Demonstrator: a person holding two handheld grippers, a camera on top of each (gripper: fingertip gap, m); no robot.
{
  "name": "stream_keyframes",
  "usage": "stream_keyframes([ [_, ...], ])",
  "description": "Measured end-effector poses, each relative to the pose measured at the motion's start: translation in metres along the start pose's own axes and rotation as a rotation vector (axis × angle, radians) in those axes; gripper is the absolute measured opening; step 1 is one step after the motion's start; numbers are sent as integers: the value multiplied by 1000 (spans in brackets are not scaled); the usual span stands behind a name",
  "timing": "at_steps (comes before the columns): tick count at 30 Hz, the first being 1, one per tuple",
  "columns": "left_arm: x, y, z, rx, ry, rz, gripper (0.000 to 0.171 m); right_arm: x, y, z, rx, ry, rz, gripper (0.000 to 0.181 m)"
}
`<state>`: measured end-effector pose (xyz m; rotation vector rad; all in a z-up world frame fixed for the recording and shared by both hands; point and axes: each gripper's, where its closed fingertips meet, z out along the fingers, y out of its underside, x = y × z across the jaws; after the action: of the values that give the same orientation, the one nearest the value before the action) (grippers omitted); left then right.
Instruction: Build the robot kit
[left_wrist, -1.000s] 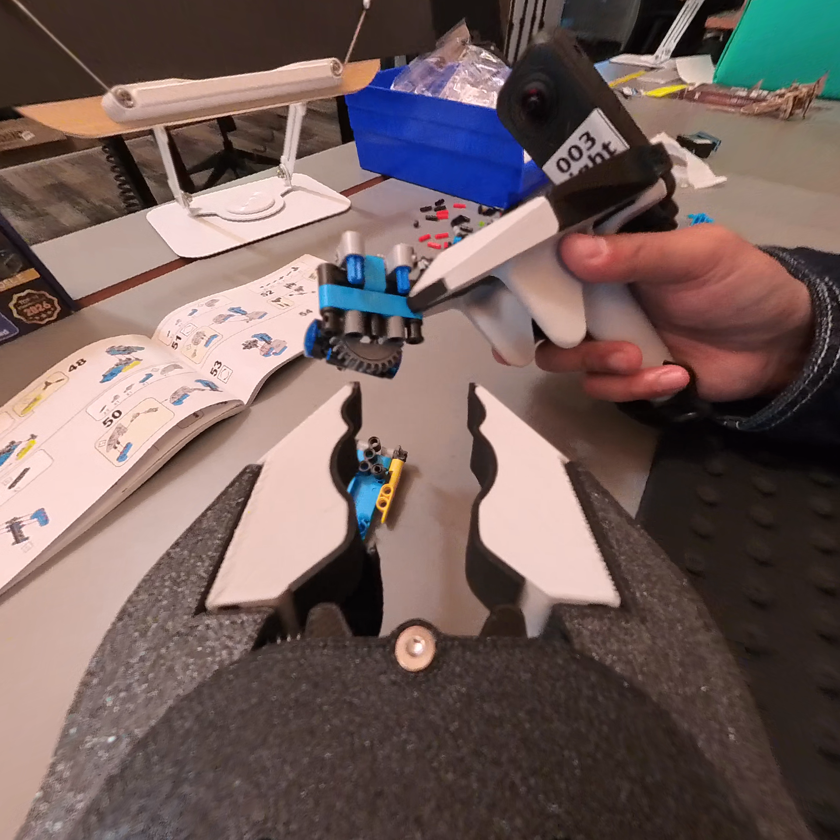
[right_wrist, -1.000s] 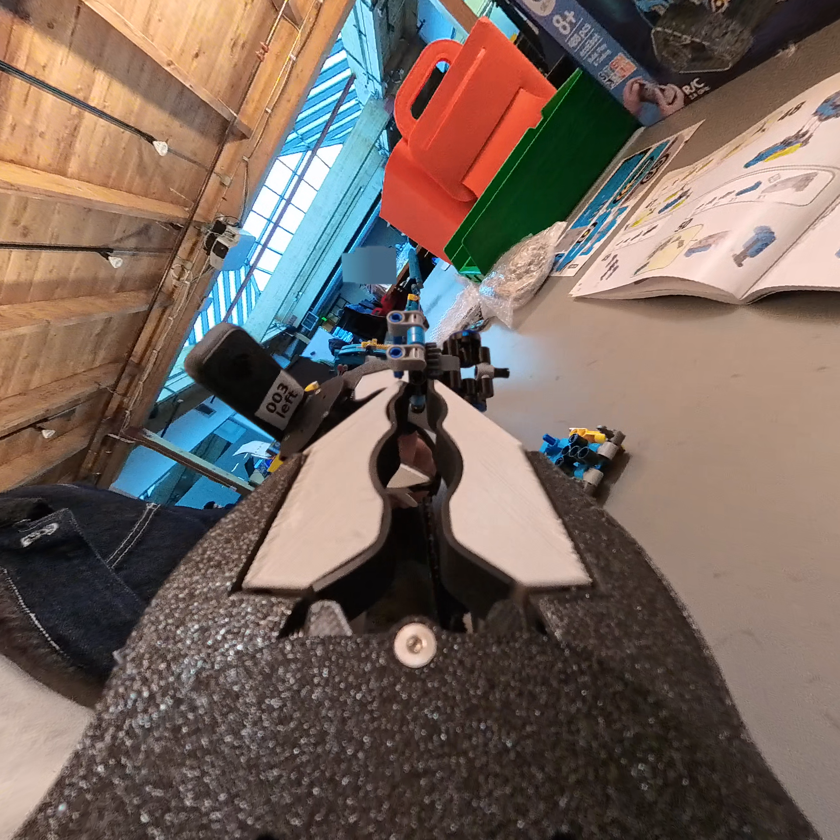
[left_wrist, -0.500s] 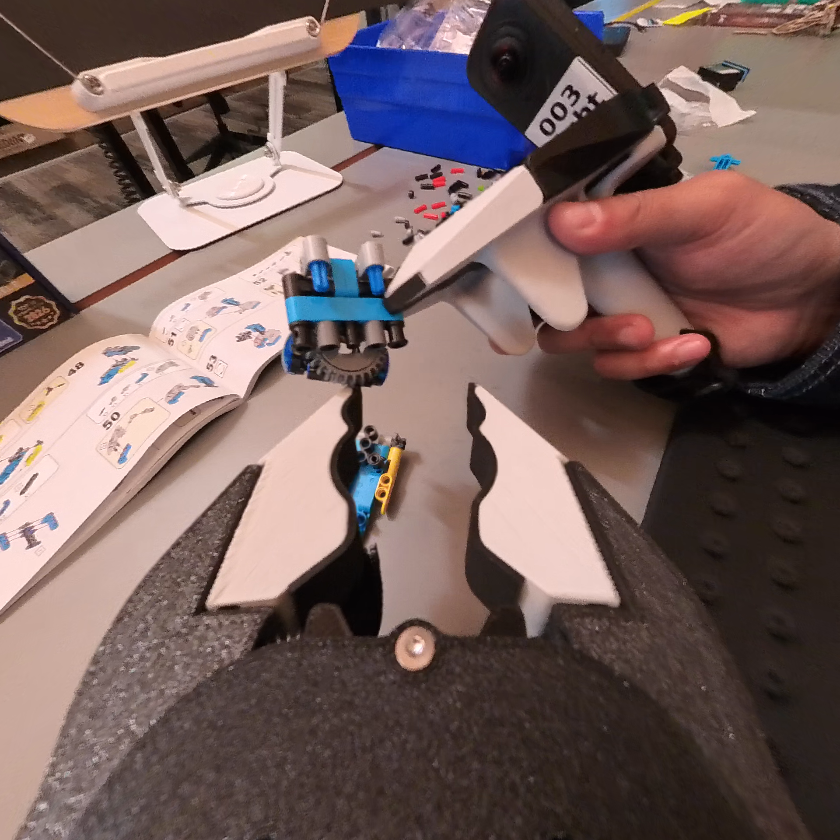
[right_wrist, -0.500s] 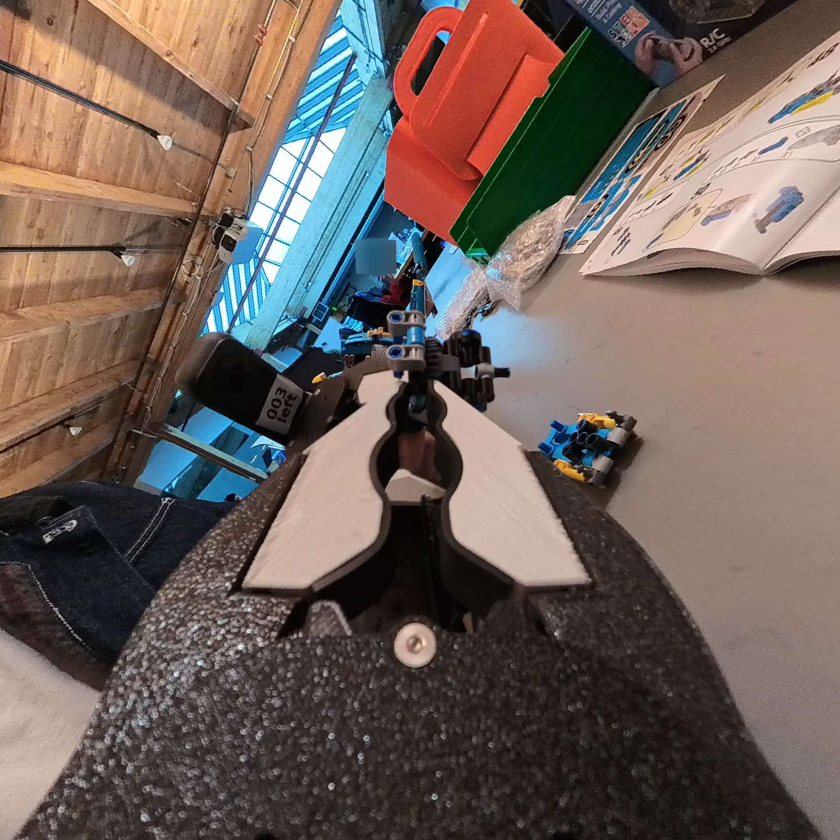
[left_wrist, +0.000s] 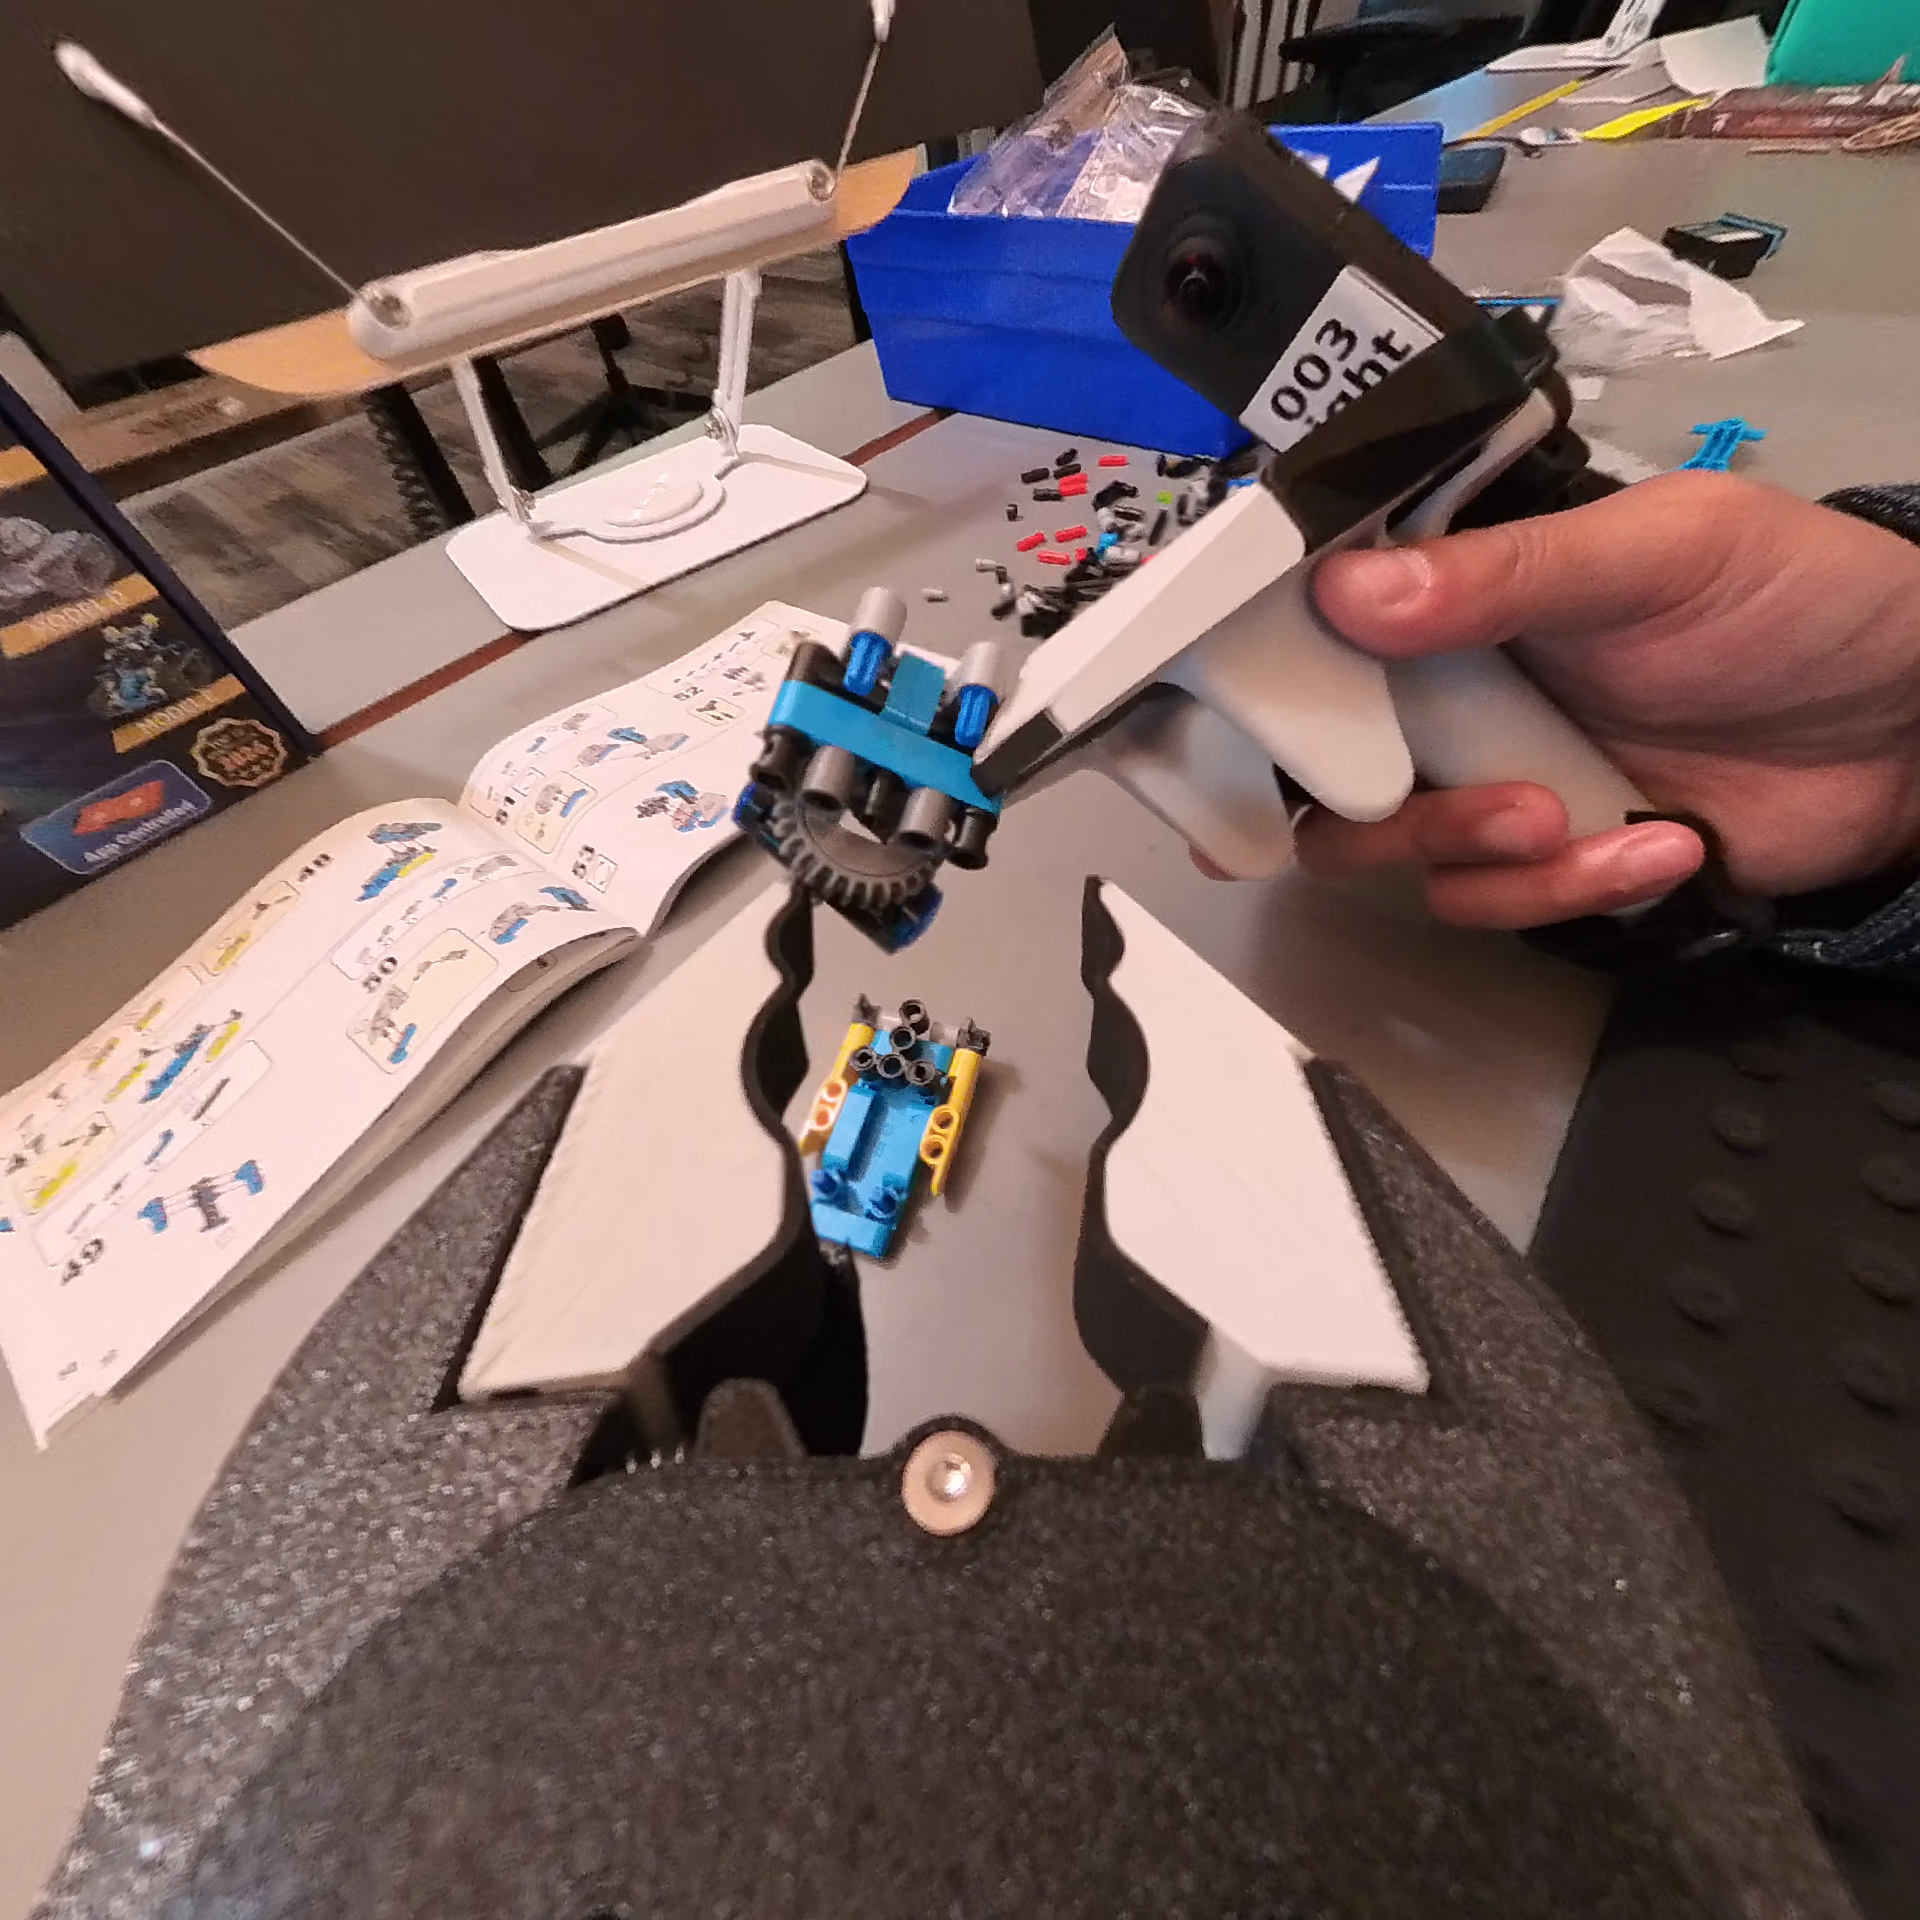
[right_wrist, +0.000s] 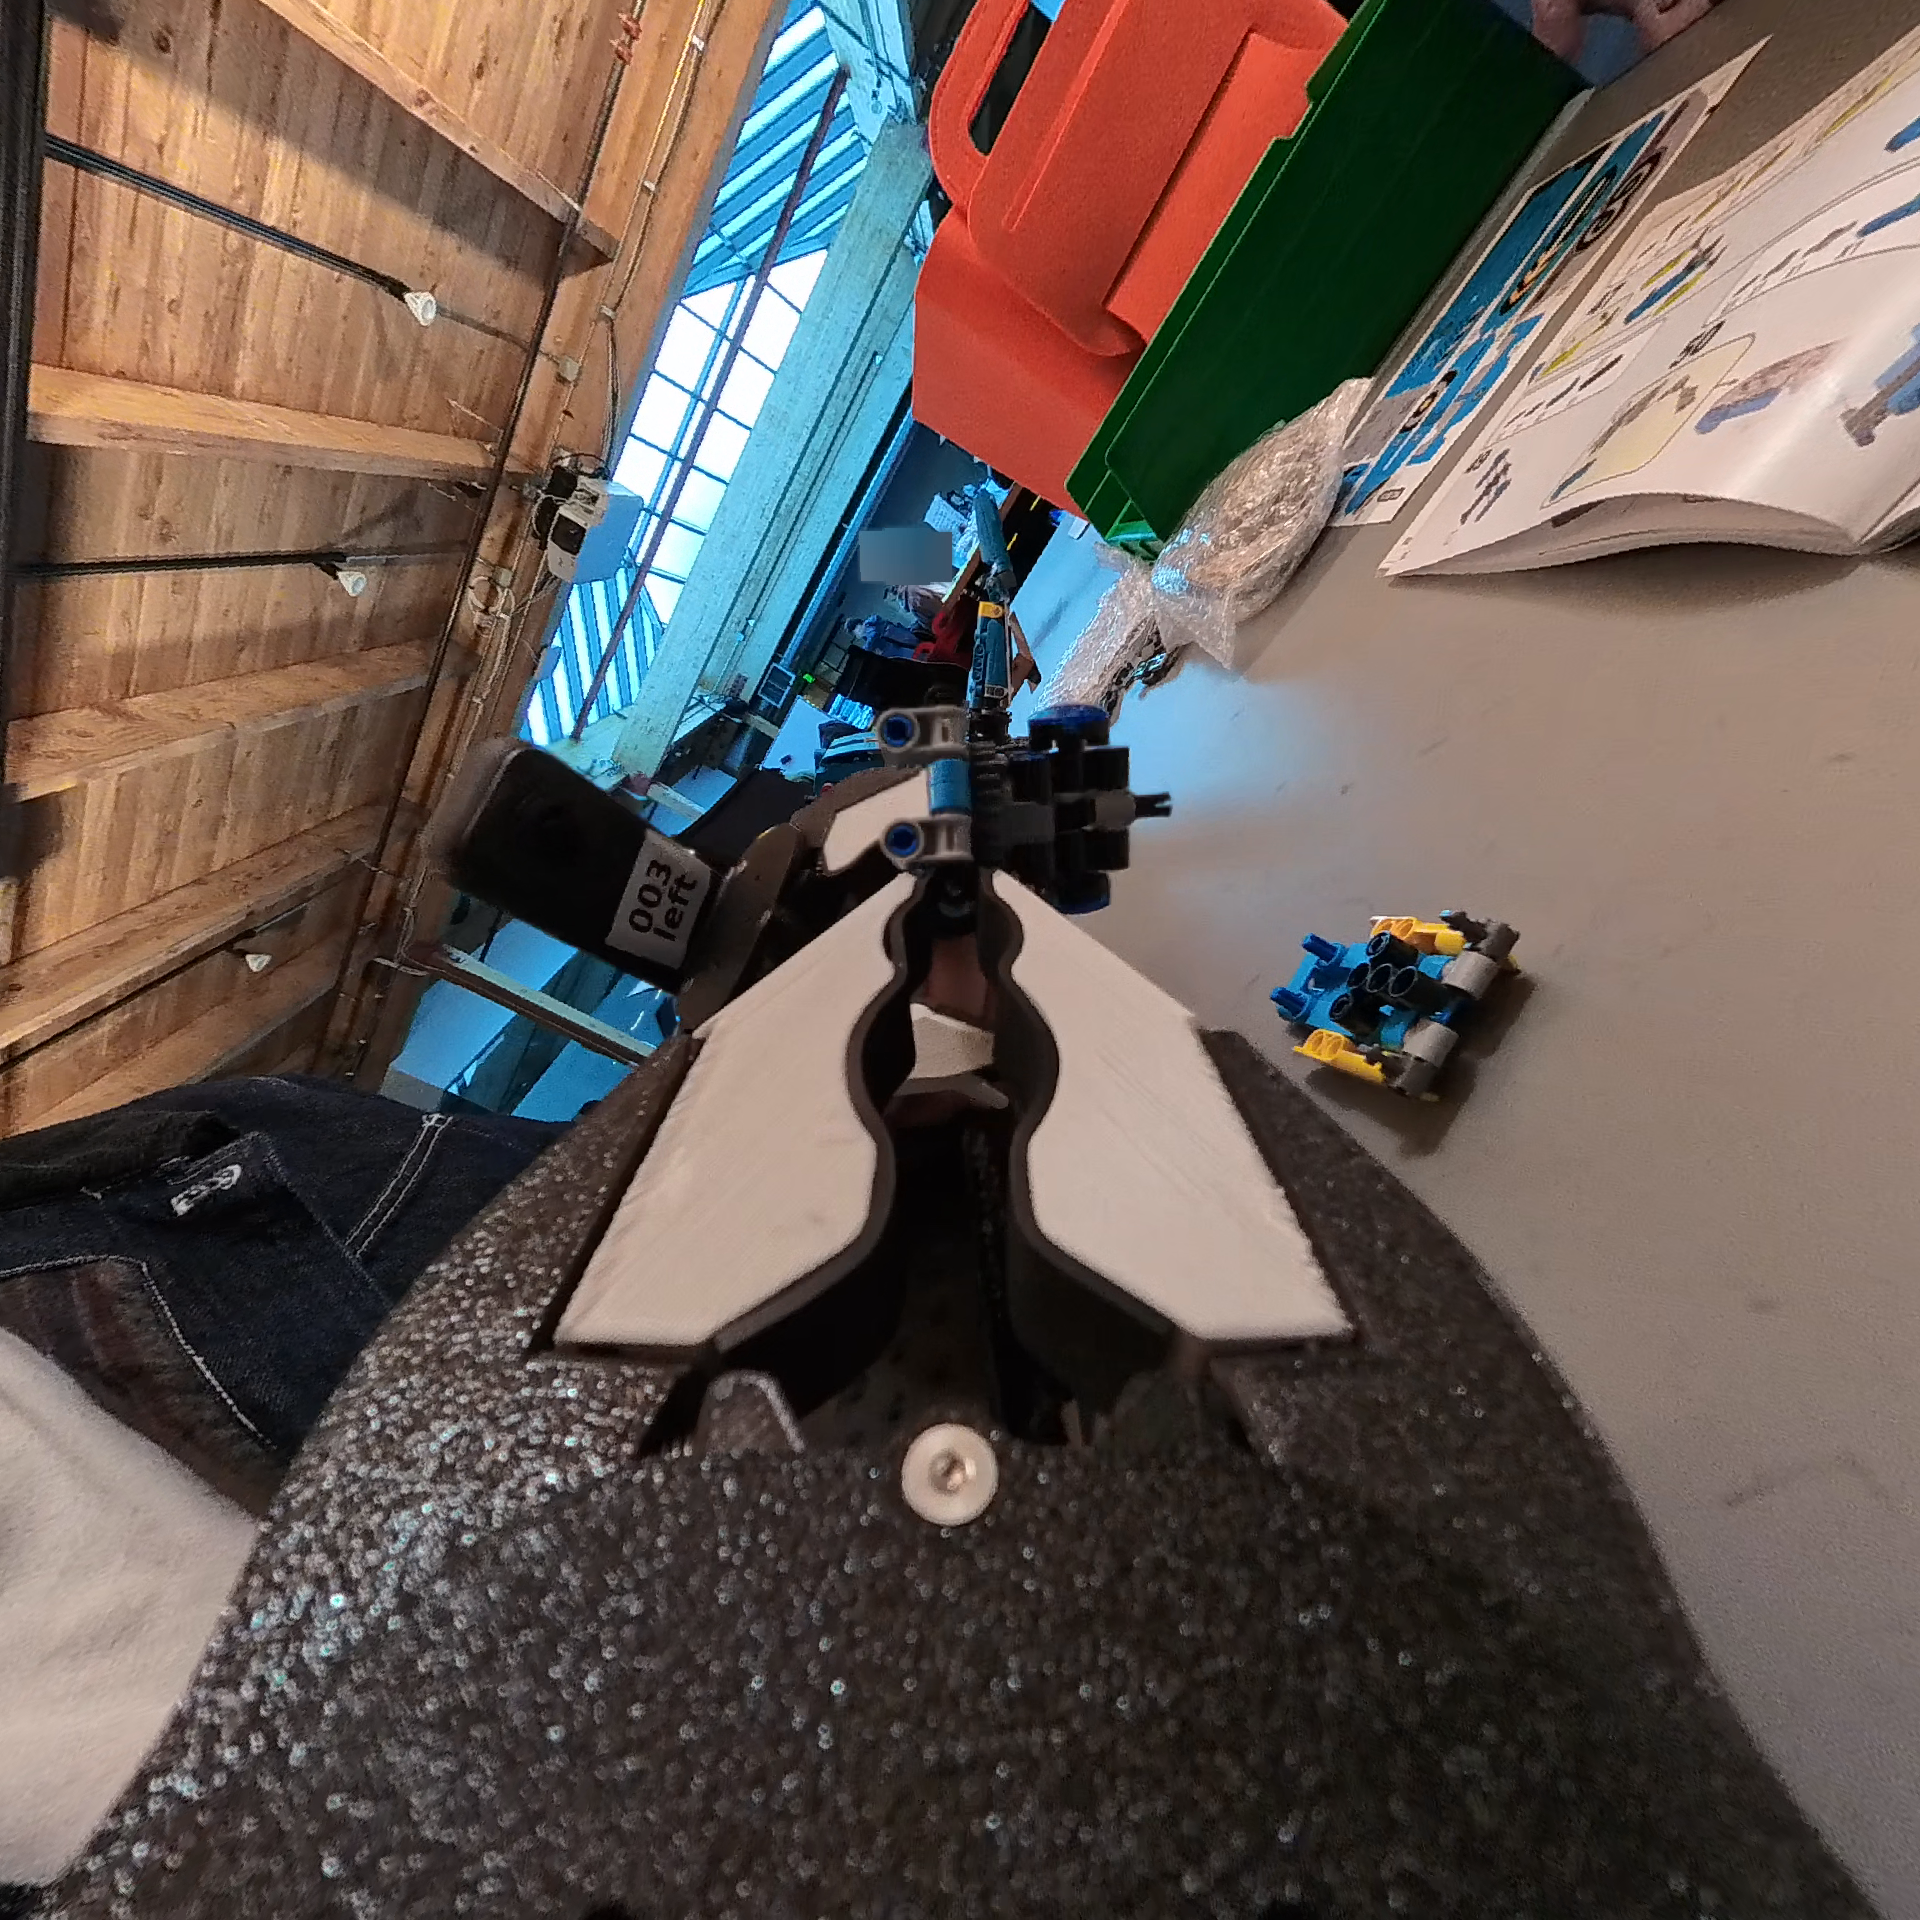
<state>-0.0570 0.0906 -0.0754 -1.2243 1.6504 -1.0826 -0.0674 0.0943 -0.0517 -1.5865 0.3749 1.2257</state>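
Gripping gear assembly (left_wrist: 868, 769), right tool (right_wrist: 951, 883)

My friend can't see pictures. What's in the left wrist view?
The right gripper, in a person's hand, holds a blue toy-brick piece with a gear above a grey table. The open left gripper hovers over a small blue-and-yellow brick piece, beside an open instruction booklet.

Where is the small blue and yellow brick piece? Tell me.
In the left wrist view the blue and yellow brick piece lies flat on the grey table, between the open left gripper's fingers, right of the open booklet.
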Motion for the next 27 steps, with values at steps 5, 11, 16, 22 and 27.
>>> stream_keyframes([
  [5, -2, -3, -1, 13, -38, 49, 53, -1, 2, 1, -11, -14, 9, 7],
  [11, -11, -7, -5, 35, -88, 49, 61, -3, 5, 2, -31, -45, 46, 7],
  [16, -5, -4, -2, 23, -57, 60, 63, -5, 9, 4, -52, -47, 39, 7],
  [22, -6, 1, 0, -9, -76, 88, 56, -1, -6, -5, 30, -31, 42, 7],
  [27, -12, 1, -2, -8, -109, 95, 42, -2, -4, -4, 16, -37, 44, 7],
])
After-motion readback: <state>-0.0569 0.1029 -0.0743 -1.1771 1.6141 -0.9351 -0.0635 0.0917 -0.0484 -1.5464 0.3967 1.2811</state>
